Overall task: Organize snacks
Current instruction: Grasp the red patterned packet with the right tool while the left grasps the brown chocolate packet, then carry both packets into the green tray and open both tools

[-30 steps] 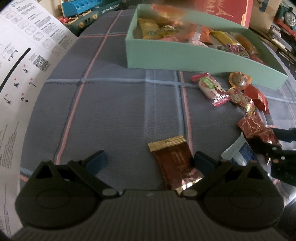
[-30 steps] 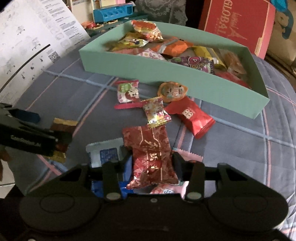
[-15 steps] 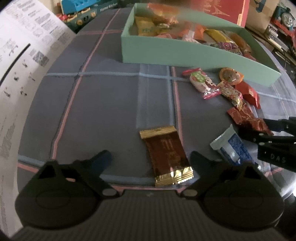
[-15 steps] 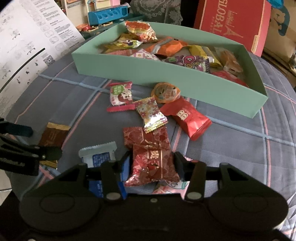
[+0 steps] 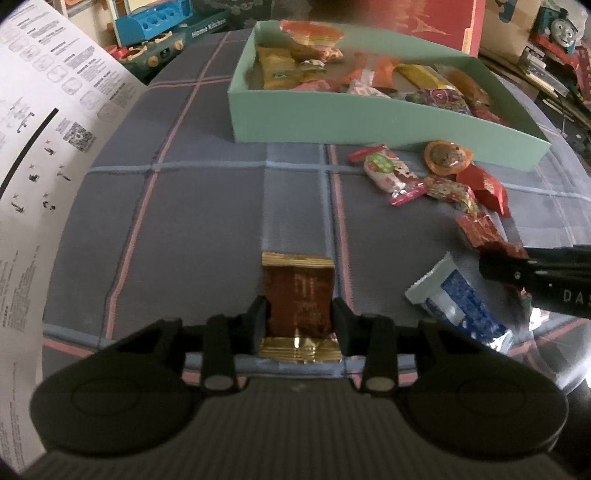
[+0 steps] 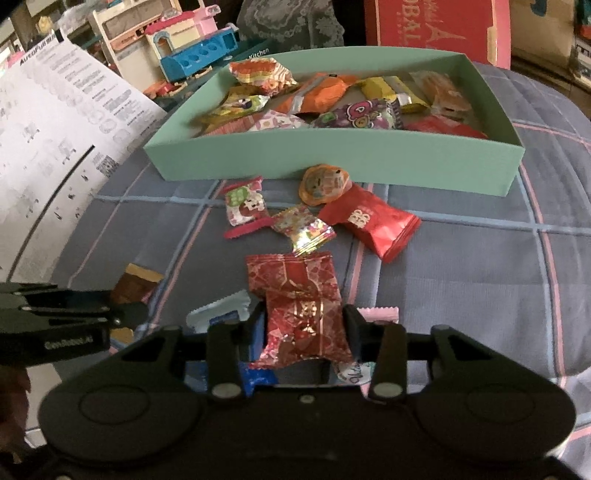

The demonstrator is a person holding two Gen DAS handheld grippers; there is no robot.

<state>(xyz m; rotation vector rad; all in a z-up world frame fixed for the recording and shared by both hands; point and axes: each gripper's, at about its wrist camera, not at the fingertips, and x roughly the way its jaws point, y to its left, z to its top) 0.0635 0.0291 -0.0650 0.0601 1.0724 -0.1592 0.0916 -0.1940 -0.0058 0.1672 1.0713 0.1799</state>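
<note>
My left gripper [image 5: 298,321] is shut on a brown snack bar with gold ends [image 5: 297,295], which lies on the plaid cloth. My right gripper [image 6: 305,325] is shut on a red patterned snack packet [image 6: 299,306] and holds it just over the cloth. The mint green box [image 5: 332,122], also in the right wrist view [image 6: 332,158], stands at the back and holds several snacks. Loose snacks lie in front of it: a strawberry candy [image 6: 243,206], an orange round snack [image 6: 323,182], a red packet [image 6: 373,225], a shiny candy [image 6: 304,229].
A blue and white sachet [image 5: 458,306] lies right of the brown bar. A pink wrapper [image 6: 380,315] lies by the right gripper. A large printed sheet [image 5: 40,147] stands on the left. Toys and a red carton [image 6: 436,26] sit behind the box.
My left gripper has closed on the brown bar, which now lies straight between the fingers. The right gripper keeps the red packet and has lifted slightly.
</note>
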